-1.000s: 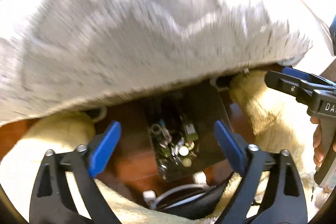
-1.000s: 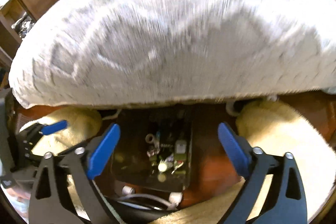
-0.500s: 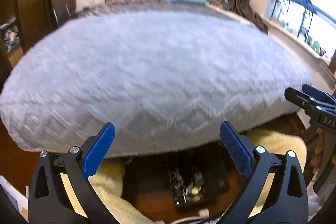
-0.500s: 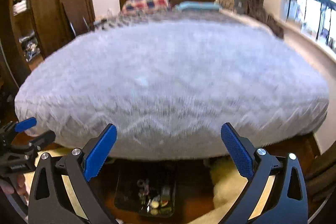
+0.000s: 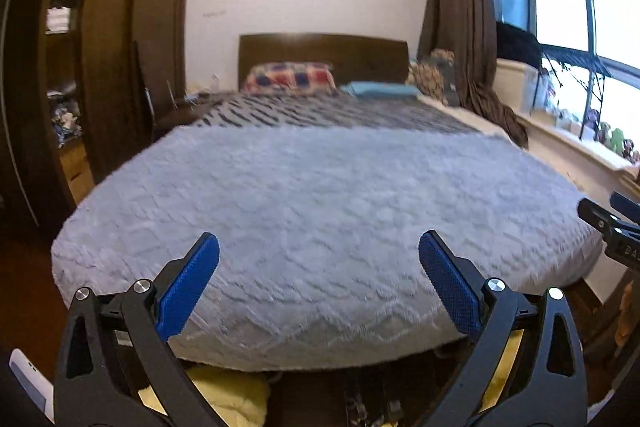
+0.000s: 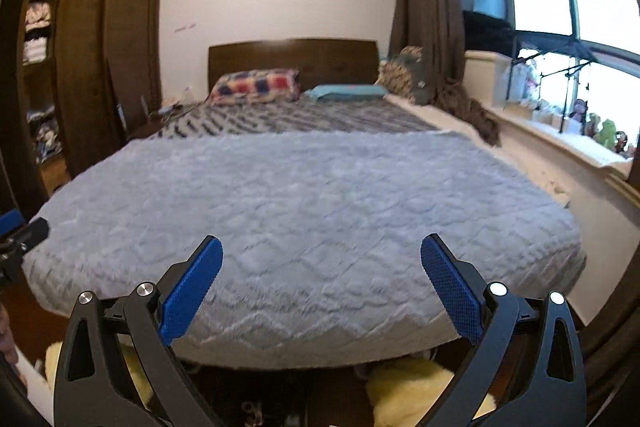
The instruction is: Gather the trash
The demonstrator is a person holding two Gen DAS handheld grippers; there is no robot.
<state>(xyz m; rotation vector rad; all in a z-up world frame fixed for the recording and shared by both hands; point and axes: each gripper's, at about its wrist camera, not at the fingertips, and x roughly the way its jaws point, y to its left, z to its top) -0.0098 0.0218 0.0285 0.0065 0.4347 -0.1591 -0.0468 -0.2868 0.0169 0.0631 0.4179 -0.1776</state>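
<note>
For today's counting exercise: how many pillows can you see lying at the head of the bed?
2. A checked red and blue pillow lies on the left against the headboard; a flat blue pillow lies to its right. Others may be hidden behind them.

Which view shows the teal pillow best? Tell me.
The right wrist view: the teal pillow lies fully visible beside the checked pillow. The left wrist view shows it smaller and flatter.
</note>
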